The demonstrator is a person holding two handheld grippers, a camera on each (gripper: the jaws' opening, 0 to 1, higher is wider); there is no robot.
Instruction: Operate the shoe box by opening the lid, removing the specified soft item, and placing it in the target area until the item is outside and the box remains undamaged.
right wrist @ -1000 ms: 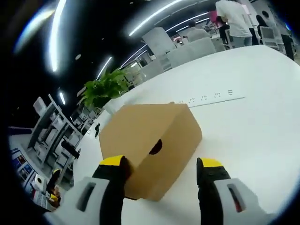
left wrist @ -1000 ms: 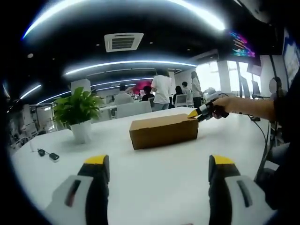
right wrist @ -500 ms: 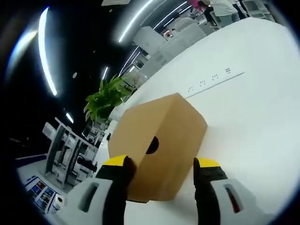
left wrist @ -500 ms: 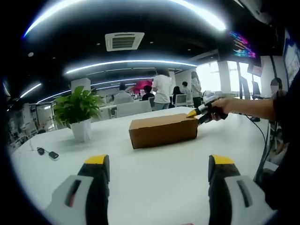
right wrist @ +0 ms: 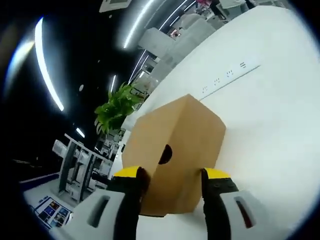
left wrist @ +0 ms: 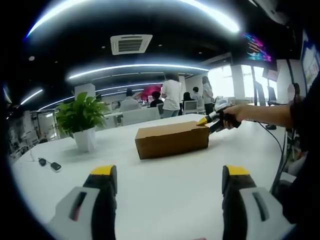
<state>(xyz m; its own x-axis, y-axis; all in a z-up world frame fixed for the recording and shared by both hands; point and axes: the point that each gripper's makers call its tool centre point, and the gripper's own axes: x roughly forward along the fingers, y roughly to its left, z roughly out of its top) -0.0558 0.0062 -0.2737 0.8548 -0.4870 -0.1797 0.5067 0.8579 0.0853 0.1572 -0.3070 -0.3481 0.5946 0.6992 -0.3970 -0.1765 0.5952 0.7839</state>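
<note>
A closed brown cardboard shoe box (left wrist: 172,140) lies on the white table (left wrist: 165,200), a short way ahead of my left gripper (left wrist: 170,171), which is open with nothing between its jaws. At the box's right end is my right gripper (left wrist: 206,122), held by a person's hand. In the right gripper view the box's end face (right wrist: 175,145), with a round finger hole, fills the gap of the right gripper (right wrist: 172,173); both yellow-tipped jaws press against its sides. The inside of the box is hidden.
A potted green plant (left wrist: 80,120) stands at the table's left, also visible behind the box (right wrist: 116,107). Small dark items (left wrist: 50,165) lie near the left edge. A socket strip (right wrist: 225,77) is set into the table. People (left wrist: 172,95) stand behind.
The right gripper's jaws have drawn together onto the box's end, and its view has tilted and moved closer. The left gripper stays still and open.
</note>
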